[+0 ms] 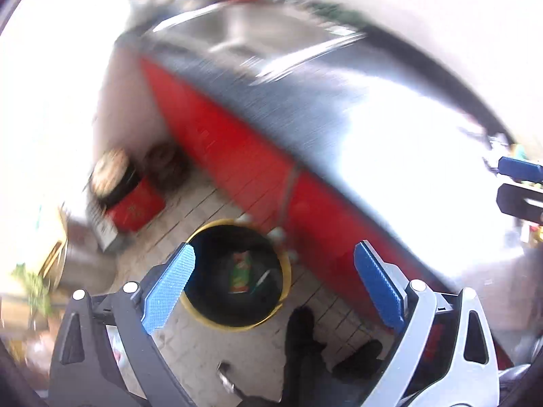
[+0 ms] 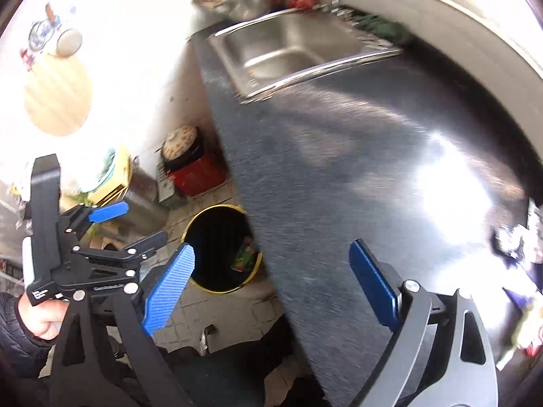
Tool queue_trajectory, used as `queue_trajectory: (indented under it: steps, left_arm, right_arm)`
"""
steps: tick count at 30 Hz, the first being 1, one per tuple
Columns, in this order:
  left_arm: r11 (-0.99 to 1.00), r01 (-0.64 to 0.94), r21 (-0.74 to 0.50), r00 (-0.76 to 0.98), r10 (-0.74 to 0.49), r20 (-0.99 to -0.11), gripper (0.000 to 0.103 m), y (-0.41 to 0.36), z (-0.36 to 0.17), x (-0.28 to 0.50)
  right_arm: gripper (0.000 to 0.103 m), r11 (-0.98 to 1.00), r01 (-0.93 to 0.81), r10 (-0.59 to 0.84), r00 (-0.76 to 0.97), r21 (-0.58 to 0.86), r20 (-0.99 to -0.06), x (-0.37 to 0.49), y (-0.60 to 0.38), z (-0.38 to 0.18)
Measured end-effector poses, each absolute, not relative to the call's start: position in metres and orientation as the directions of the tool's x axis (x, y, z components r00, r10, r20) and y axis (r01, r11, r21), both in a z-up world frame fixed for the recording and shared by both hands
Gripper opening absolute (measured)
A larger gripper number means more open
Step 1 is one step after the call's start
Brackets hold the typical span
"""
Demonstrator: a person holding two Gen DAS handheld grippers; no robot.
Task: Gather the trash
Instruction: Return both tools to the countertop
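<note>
Trash (image 1: 241,272), a green and red packet, lies at the bottom of the bin (image 1: 288,281), a black pail with a yellow rim on the tiled floor (image 1: 203,349), just beside the red cabinet front (image 1: 237,156). Left gripper (image 1: 273,284) hangs above the bin with its blue pads spread wide and nothing between them. Right gripper (image 2: 271,288) is likewise spread wide and empty, over the edge of the dark counter (image 2: 339,176), with the bin showing past that edge. A hand (image 2: 40,318) in a dark sleeve grips the left gripper's handle at the left of the right wrist view. Farther along the counter a steel sink (image 2: 292,51) is set in. On the floor by the wall stands a red box (image 2: 198,174) with a black pot on top.
</note>
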State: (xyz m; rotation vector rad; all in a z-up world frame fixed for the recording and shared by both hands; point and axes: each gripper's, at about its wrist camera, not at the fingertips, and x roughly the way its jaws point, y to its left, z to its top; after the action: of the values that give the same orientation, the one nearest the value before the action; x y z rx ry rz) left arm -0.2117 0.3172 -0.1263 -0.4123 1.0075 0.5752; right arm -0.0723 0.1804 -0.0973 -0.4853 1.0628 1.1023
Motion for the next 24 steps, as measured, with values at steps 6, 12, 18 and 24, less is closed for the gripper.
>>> queue_trajectory:
  steps: [6,12,18,24]
  left_arm:
    - [0.939,-0.325,-0.113,0.562,0.095,-0.822,0.093,0.212,-0.078,-0.097]
    - [0.996,-0.023,-0.089,0.589,-0.059,-0.806,0.093,0.096,-0.051,-0.017]
    - [0.991,0.1,-0.093,0.567,-0.134,-0.813,0.093,0.037,-0.043,0.014]
    - [0.993,0.109,-0.037,0.556,-0.092,-0.826,0.093,0.051,-0.054,0.031]
  right_arm:
    - [0.09,0.717,-0.691,0.435,0.337,0.095,-0.835,-0.002,0.028,-0.049]
    - [0.09,0.913,-0.402,0.278,0.507,0.061,-0.816,0.033,-0.127,-0.03]
    - [0.09,0.979,-0.177,0.18,0.558,0.096,-0.81,0.034,-0.225,-0.03]
    - [0.09,0.988,-0.116,0.146,0.563,0.097,-0.813,0.044,-0.257,-0.041]
